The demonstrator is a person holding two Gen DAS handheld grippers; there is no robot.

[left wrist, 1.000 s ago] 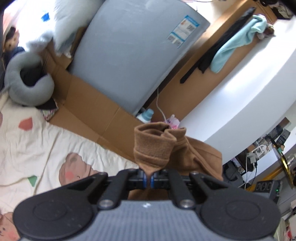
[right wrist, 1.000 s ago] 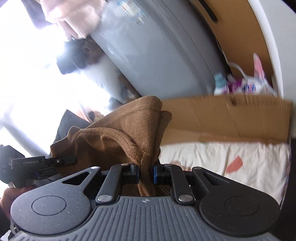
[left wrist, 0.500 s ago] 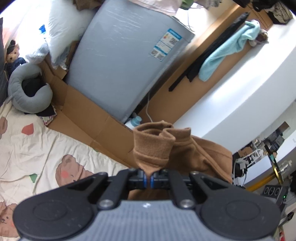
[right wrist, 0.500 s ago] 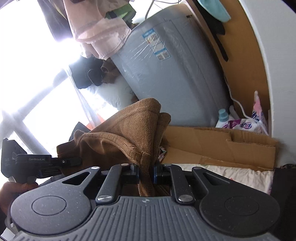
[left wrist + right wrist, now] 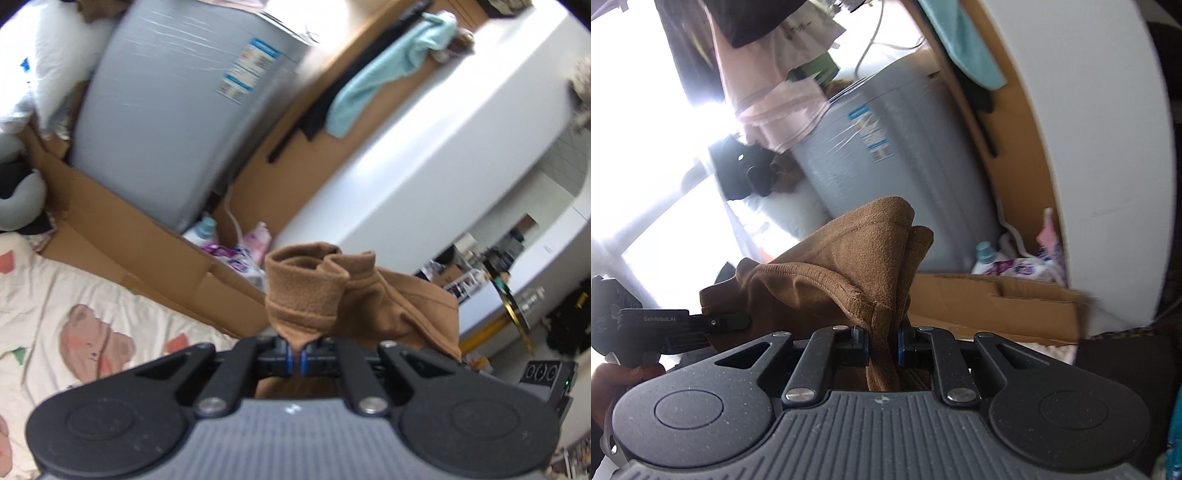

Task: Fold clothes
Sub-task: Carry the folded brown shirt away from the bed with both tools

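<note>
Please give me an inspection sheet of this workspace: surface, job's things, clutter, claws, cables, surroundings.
Surface: bear-print bedsheet, wrinkled.
Job's things: brown garment, held off the sheet between both claws.
Clutter: grey neck pillow; detergent bottles behind flattened cardboard.
Claws: left claw shut on a cuff-like end; right claw shut on a bunched fold.
Cables: white cord beside the bottles.
Surroundings: grey washing machine; teal towel hanging; white wall.
</note>
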